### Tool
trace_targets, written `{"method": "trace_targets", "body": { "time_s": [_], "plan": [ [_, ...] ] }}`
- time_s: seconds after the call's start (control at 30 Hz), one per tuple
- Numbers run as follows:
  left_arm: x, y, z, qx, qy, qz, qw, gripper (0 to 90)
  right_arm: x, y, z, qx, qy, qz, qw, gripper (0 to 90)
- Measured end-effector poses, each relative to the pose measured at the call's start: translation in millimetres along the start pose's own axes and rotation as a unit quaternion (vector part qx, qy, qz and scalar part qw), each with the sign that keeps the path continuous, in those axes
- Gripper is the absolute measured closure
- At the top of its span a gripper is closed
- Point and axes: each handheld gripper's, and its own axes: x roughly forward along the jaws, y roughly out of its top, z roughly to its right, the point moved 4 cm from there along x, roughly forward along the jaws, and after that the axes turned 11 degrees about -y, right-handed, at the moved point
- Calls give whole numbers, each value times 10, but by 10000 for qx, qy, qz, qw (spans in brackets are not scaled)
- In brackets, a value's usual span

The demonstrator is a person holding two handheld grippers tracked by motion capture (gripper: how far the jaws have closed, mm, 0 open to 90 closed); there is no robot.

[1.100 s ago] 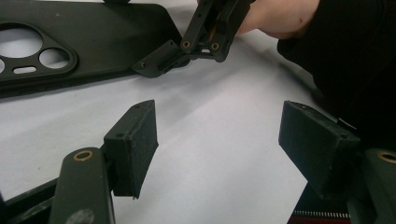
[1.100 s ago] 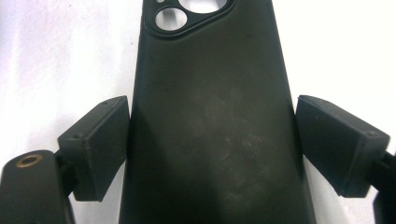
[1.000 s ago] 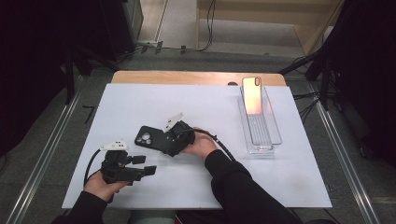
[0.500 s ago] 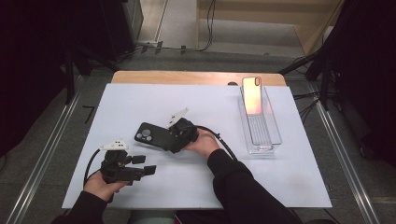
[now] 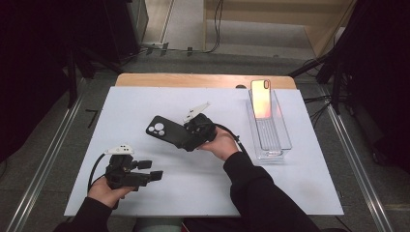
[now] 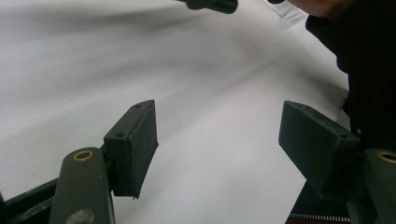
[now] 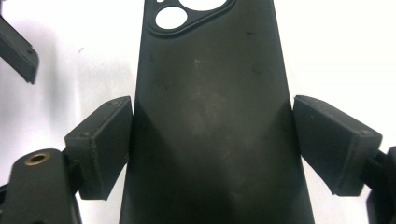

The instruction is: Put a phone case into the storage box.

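Note:
A black phone case [image 5: 164, 131] with round camera cut-outs hangs a little above the white mat, its far end towards the left. My right gripper [image 5: 184, 138] is shut on its near end. In the right gripper view the two pads [image 7: 100, 144] press the long sides of the case [image 7: 210, 88], and the jaws have just been closing on it. My left gripper [image 5: 151, 170] rests at the front left of the mat. Its jaws stand wide apart, and in its own view my left gripper [image 6: 217, 140] has nothing but bare mat between its pads.
A clear plastic tray [image 5: 273, 142] stands at the right of the mat, with a phone [image 5: 261, 99] leaning upright at its far end. The white mat [image 5: 270, 183] covers a wooden table [image 5: 193, 79]. A dark sleeve [image 6: 364, 60] crosses the left gripper view's right side.
My right gripper has risen and drifted slightly right and away, and the phone case has come up off the mat with it. The left hand has kept still.

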Motion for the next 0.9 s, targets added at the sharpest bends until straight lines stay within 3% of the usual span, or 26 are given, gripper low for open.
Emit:
{"method": "trace_targets", "body": {
  "time_s": [0.33, 0.57, 0.7, 0.9],
  "plan": [
    [98, 91, 35, 0, -92, -55, 9999, 282, -316, -190, 85, 616, -90, 53, 9980, 141],
    [175, 202, 70, -251, -260, 72, 9993, 280, -576, -365, 69, 954, -172, 47, 9953, 140],
    [212, 267, 97, -373, -375, 182, 9984, 251, -701, -461, 58, 1090, -247, 65, 9937, 139],
    [277, 348, 118, -399, -322, 224, 9984, 250, -859, -608, 56, 1196, -359, 120, 9921, 139]
  ]
}}
